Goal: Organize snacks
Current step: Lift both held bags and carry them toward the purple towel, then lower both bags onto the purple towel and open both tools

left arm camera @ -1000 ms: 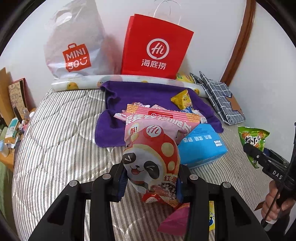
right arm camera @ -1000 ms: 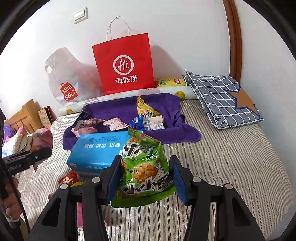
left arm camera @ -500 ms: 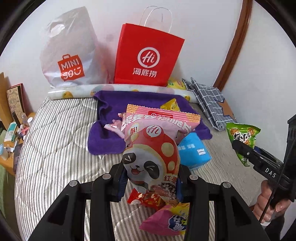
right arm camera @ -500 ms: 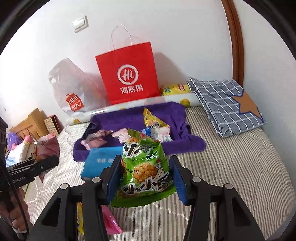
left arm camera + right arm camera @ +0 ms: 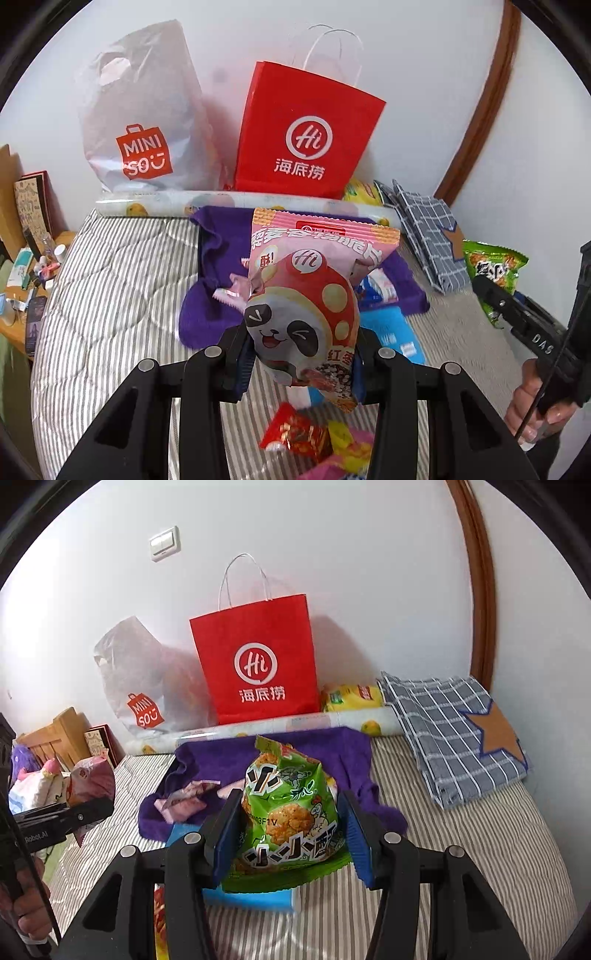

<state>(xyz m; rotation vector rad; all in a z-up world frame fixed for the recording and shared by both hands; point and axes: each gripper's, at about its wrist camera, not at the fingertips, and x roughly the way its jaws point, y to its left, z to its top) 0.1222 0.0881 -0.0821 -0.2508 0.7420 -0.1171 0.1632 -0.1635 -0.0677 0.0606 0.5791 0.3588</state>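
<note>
Pink panda snack bag (image 5: pixel 306 314) sits clamped between left claw (image 5: pixel 301 363) pads.

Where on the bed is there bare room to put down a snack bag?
Bare striped quilt lies left of the purple towel, and more lies between the towel and the checked cloth. It is crowded on the towel and around the blue pack near the claws.

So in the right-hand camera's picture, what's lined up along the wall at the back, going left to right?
White plastic shopping bag → red paper bag → yellow snack packet → folded blue checked cloth with a star patch.
</note>
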